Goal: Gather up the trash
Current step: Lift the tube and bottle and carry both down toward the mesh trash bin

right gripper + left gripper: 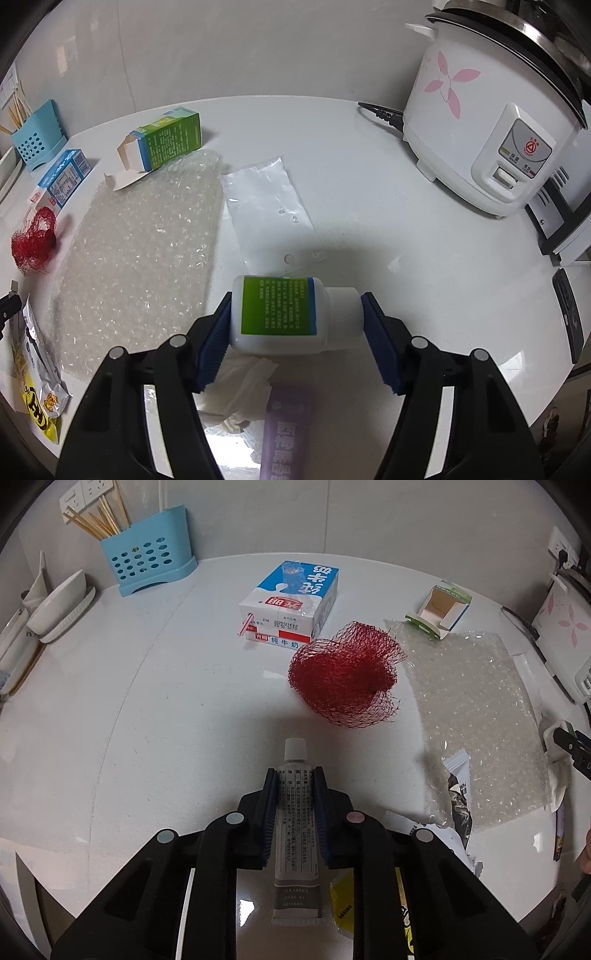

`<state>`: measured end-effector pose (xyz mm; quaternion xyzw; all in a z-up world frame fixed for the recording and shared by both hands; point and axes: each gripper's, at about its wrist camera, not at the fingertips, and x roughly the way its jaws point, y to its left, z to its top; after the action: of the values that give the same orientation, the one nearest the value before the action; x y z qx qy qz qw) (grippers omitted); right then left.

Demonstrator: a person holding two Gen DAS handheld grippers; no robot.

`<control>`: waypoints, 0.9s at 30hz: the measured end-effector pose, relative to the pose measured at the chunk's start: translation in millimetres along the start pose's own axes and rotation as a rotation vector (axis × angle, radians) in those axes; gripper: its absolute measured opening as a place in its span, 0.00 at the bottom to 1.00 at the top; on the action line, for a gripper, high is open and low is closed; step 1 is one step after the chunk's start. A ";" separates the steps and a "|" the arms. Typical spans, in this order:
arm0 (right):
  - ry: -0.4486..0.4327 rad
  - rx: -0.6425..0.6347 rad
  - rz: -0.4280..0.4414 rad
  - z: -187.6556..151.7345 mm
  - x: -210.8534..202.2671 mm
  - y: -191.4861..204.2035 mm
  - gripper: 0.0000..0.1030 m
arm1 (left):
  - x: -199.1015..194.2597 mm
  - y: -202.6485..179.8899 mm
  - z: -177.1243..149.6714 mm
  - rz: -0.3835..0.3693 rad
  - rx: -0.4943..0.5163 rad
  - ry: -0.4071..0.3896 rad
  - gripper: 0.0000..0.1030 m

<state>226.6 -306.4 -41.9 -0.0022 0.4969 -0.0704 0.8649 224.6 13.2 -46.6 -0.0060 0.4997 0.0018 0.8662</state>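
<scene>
Clamping a small grey ointment tube (pixel 295 819) between its blue pads, the left gripper (pixel 295 775) has its jaws drawn narrow, the tube's white cap pointing away over the white countertop (pixel 147 720). Beyond the cap lies a crumpled red mesh net (pixel 345 674), and past that a blue-and-white milk carton (pixel 291 602) on its side. A sheet of bubble wrap (pixel 476 716) spreads to the right of the net, with an opened green-and-white cardboard box (pixel 441 609) at its far edge.

The right gripper (pixel 295 317) holds a white plastic bottle with a green label (pixel 291 314) sideways, one pad on its base and the other on its cap, jaws fairly wide. Under it sit crumpled tissue (pixel 240 384) and a purple packet (pixel 288 424). A clear plastic bag (pixel 266 199) lies beyond, and a rice cooker (pixel 491 118) stands at the far right.
</scene>
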 end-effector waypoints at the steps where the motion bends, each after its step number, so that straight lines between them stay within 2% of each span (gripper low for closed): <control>1: -0.006 0.002 -0.002 -0.2 -0.7 -0.1 0.62 | -1.8 0.2 0.1 -0.008 -0.002 -0.011 0.18; 13: -0.091 0.027 0.000 -0.6 -26.9 -8.3 0.62 | -38.7 -1.2 1.5 0.016 -0.012 -0.127 0.18; 21: -0.186 0.017 0.003 -9.3 -74.0 -5.5 0.62 | -79.9 -3.5 -6.7 0.008 -0.027 -0.210 0.18; 27: -0.252 -0.008 0.045 -29.1 -117.7 11.2 0.62 | -112.8 -7.0 -20.8 -0.013 -0.028 -0.261 0.18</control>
<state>144.6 -278.8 43.7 -0.0033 0.3844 -0.0482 0.9219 150.2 6.3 40.7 -0.0213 0.3827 0.0040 0.9236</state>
